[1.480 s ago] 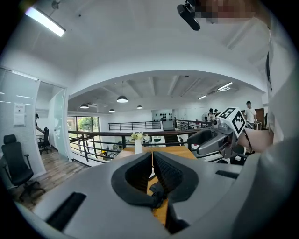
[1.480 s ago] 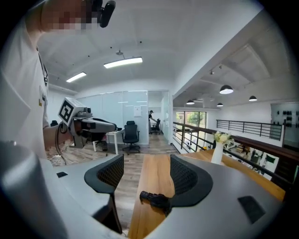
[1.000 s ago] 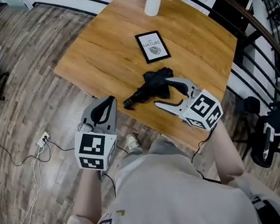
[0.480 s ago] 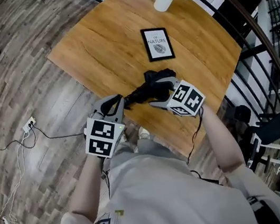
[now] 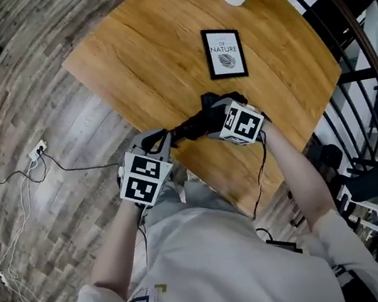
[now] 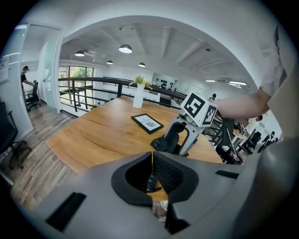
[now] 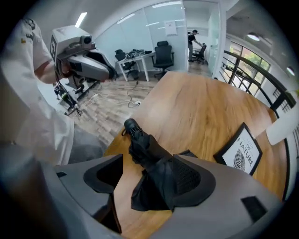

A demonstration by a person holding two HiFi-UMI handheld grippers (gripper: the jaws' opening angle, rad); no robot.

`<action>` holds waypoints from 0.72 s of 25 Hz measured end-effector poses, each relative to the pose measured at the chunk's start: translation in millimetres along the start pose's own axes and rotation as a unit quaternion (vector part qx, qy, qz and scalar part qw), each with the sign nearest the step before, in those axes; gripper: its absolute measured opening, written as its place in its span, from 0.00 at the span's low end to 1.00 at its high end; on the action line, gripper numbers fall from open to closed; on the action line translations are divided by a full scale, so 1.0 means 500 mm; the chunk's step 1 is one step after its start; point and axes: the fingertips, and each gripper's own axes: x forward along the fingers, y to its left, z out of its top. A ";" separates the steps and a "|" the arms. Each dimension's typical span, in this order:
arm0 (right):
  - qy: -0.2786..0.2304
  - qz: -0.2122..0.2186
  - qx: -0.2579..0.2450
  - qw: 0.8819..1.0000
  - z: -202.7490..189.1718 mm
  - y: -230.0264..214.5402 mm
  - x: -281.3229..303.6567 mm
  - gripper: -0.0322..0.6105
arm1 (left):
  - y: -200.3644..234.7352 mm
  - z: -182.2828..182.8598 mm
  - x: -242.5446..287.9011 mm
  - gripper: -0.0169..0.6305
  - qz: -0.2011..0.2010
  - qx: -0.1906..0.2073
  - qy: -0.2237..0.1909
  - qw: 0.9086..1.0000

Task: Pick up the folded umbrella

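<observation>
Since it moved in, the right hand-held gripper (image 5: 214, 115) straddles the black folded umbrella (image 5: 194, 126).
Jaws spread, grasp pending (umbrella lies near the edge of the wooden tabletop (image 5: 157, 51)); left hand-held gripper (image 6: 151, 157) pressed together, empty.

Head view overhead; gripper views low, opposed, sharing table (image 5: 156, 44).

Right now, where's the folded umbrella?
Head view: the folded umbrella lies at the table's near edge, on the person's side of the framed print, between the right gripper's open jaws.
</observation>
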 end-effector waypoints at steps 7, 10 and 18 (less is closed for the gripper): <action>0.047 0.008 -0.036 0.998 -0.034 -0.041 0.055 0.59 | -0.023 -0.034 0.050 0.06 -0.018 -0.007 0.031 0.999; 0.048 -0.003 -0.056 0.997 -0.028 -0.049 0.071 0.61 | -0.035 -0.055 0.060 0.06 -0.018 -0.012 0.042 0.999; 0.121 -0.053 -0.179 0.975 -0.062 -0.063 0.161 0.62 | -0.053 -0.070 0.054 0.06 -0.012 -0.013 0.049 0.999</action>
